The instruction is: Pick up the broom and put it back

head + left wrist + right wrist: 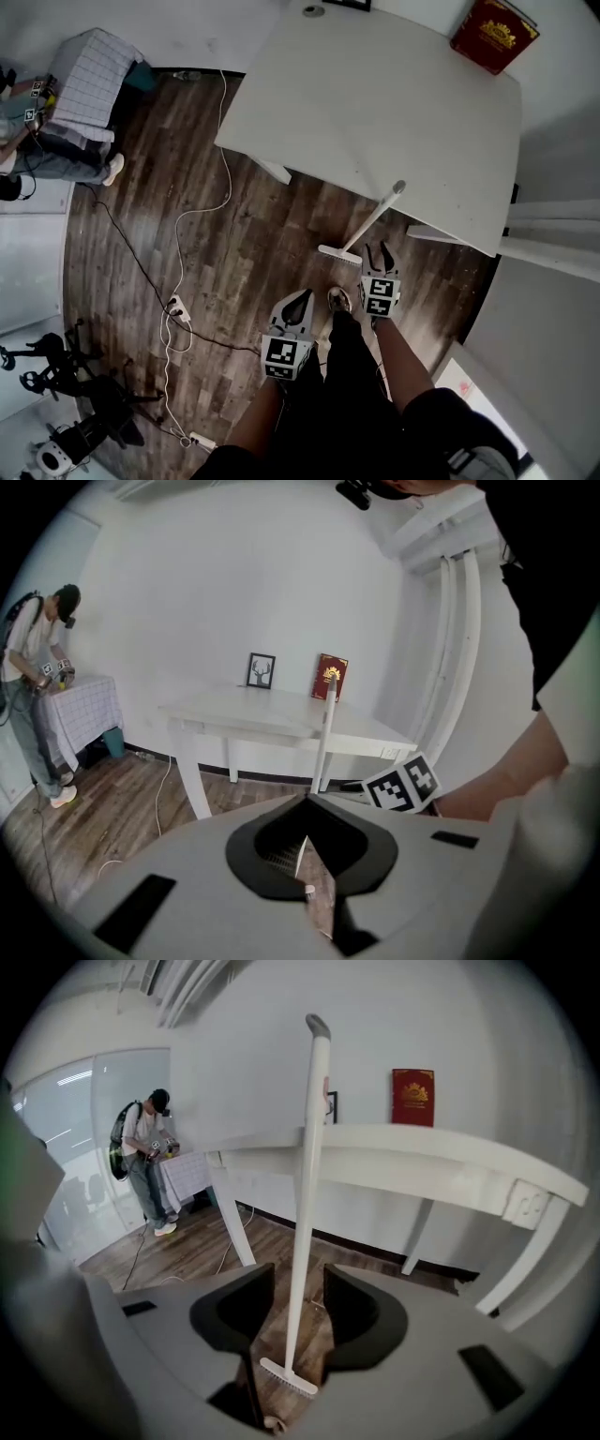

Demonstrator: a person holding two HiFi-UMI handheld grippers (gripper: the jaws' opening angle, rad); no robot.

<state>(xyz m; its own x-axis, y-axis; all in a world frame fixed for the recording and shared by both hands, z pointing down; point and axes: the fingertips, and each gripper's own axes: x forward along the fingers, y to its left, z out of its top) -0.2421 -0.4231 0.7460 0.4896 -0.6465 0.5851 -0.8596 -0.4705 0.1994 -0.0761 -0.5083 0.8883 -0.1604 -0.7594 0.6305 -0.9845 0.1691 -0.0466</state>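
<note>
Grey right gripper (378, 255): jaws open around white long-handled broom (305, 1194), not touching; broom leans on white rectangular table (375, 94). Left gripper (300, 298) closed, empty. Put-back likely done; next, withdraw without nudging handle.

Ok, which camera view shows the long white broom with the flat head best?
The right gripper view: the long white broom shows whole, head to handle tip, leaning on the white table. The head view shows it small from above; the left gripper view only its handle.

The slim long-handled broom (305, 1194) and the rectangular table (375, 103) are white. The wood-plank floor (141, 159) is streaked dark brown; the hardcover book (493, 33) is red with gold print.
</note>
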